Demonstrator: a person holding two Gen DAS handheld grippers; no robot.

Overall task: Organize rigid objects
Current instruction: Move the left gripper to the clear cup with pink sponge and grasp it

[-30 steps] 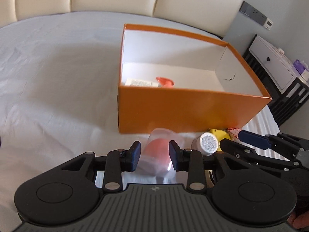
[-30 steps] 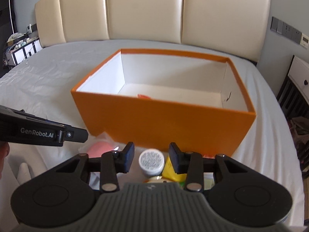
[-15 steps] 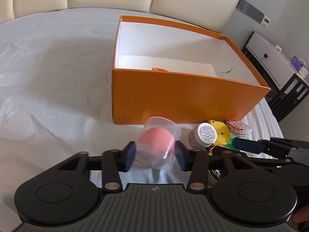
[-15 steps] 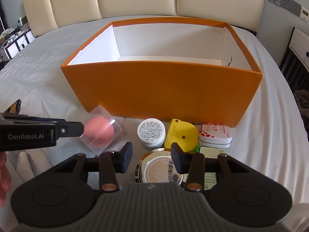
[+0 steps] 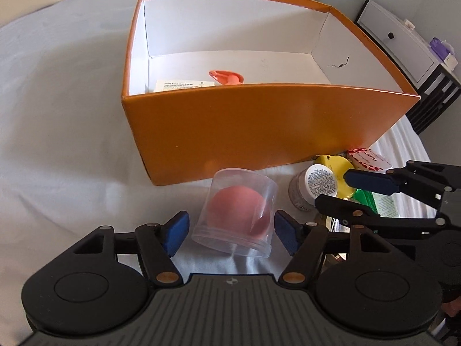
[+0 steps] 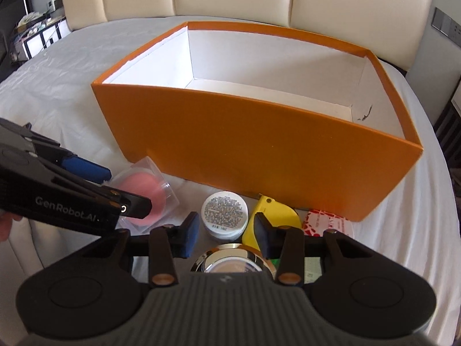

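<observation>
Item: clear tub (image 5: 239, 216) with a pink sponge inside, on the bed (image 5: 57, 115), lower centre of the left wrist frame, just in front of the orange box (image 5: 259, 127).

Relation: tub sat directly between the fingers of the left tongs (image 5: 232, 232), which were spread, a gap showing on each side. Its axis tilted, closed end toward the box, rim toward the camera. The left tongs were the nearer pair by far; closing on the tub's sides looked like the likely next move.

Right tongs (image 6: 227, 238): spread, holding nothing, over the white jar (image 6: 224, 213) and a round metal tin (image 6: 230, 263) at lower centre of the right wrist frame.

Also present: yellow piece (image 6: 273, 213) and red-patterned tin (image 6: 328, 225) beside the jar; a coral item (image 5: 226, 76) and a labelled pack (image 5: 184, 85) already in the box.
</observation>
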